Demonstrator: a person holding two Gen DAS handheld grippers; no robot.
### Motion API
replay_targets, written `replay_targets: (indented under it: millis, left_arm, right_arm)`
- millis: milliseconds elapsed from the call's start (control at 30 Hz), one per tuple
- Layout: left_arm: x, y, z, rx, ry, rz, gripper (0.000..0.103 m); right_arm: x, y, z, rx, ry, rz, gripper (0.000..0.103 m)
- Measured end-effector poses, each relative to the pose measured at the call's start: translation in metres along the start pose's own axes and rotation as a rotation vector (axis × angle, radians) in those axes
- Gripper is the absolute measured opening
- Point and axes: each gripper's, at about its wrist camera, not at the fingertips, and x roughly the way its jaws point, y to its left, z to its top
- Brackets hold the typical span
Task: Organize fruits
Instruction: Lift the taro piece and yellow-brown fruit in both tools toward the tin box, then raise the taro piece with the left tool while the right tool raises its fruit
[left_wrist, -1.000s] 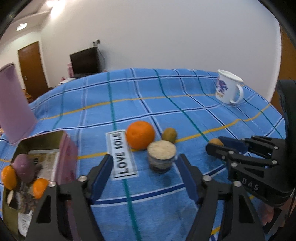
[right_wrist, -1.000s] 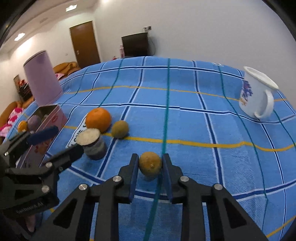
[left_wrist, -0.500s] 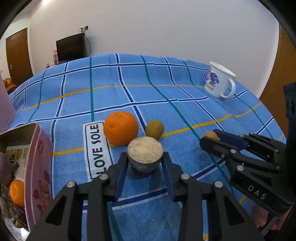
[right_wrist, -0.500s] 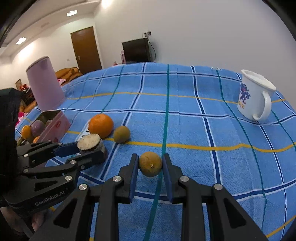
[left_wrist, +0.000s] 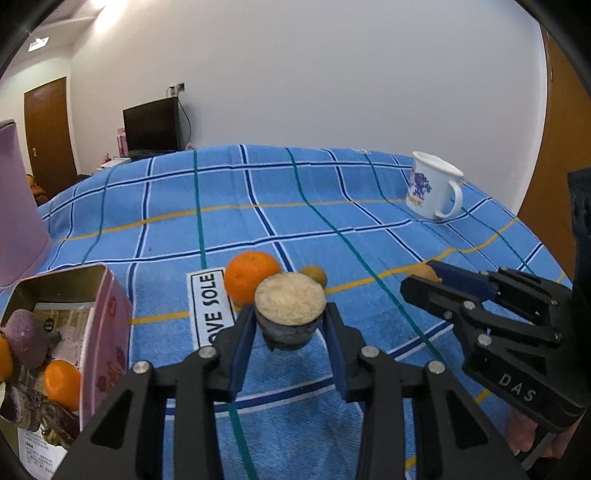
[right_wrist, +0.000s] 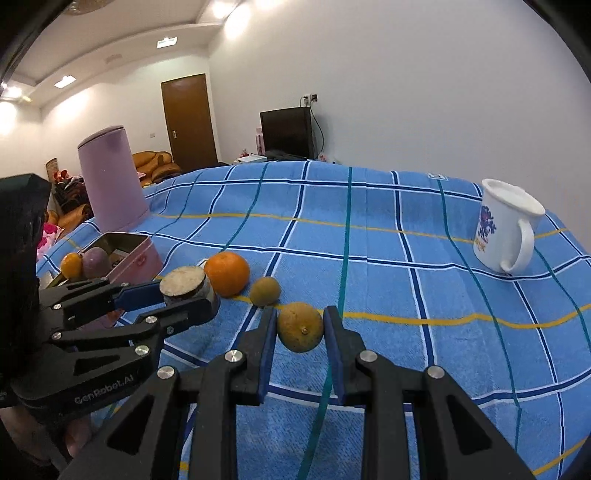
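Note:
My left gripper (left_wrist: 290, 332) is shut on a dark cut fruit half (left_wrist: 290, 308) with a pale flat top and holds it above the blue checked cloth; it also shows in the right wrist view (right_wrist: 183, 282). My right gripper (right_wrist: 300, 332) is shut on a yellow-brown lemon (right_wrist: 300, 326), lifted off the cloth. An orange (left_wrist: 251, 275) and a small kiwi (left_wrist: 314, 275) lie on the cloth just beyond. A pink tin box (left_wrist: 107, 325) at the left holds small oranges and a purple fruit (left_wrist: 24, 341).
A white mug (left_wrist: 432, 190) with a blue print stands at the far right. A tall pink container (right_wrist: 110, 186) stands beyond the tin. A "LOVE SOLE" label (left_wrist: 212, 306) is sewn on the cloth. The cloth edge (left_wrist: 295, 149) falls off at the back.
My left gripper closed on the cut fruit half and lifted it off the cloth. My right gripper rose with the lemon held.

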Motion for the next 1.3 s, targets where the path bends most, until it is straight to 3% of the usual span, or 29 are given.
replay_targets:
  millis: [1300]
  left_arm:
    - [-0.031, -0.003, -0.006, 0.011, -0.165, 0.07, 0.038]
  right_arm:
    - [-0.036, 0.007, -0.005, -0.037, -0.195, 0.022, 0.027]
